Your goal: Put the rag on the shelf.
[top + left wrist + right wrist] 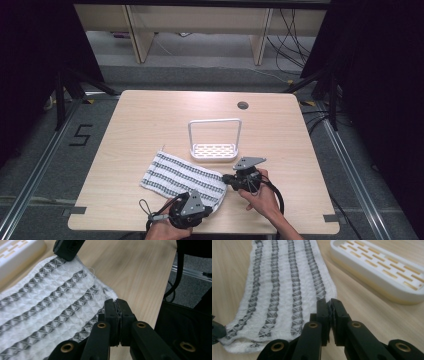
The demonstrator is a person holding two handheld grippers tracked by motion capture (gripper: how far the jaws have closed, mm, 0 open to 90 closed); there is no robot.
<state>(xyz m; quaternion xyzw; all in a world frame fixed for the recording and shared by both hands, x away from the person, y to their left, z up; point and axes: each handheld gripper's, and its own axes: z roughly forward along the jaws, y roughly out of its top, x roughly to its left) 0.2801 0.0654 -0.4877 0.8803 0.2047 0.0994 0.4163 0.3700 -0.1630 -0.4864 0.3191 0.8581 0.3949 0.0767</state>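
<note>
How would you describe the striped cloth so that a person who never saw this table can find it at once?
On the light wooden table, look toward the near edge, just in front of the white rack with the tall handle. The cloth lies flat there, with both grippers at its near end. It is the only soft item: white waffle fabric with dark grey stripes.

The high view looks forward and down from above the near edge of the bench [150, 115], taking in its whole top and the floor beyond. The left gripper view sits low by the striped cloth [50, 307], very close, looking across it toward the white rack [17, 255]. The right gripper view is equally low and close, facing along the same cloth with the rack at its right. All three views share cloth and rack.
</note>
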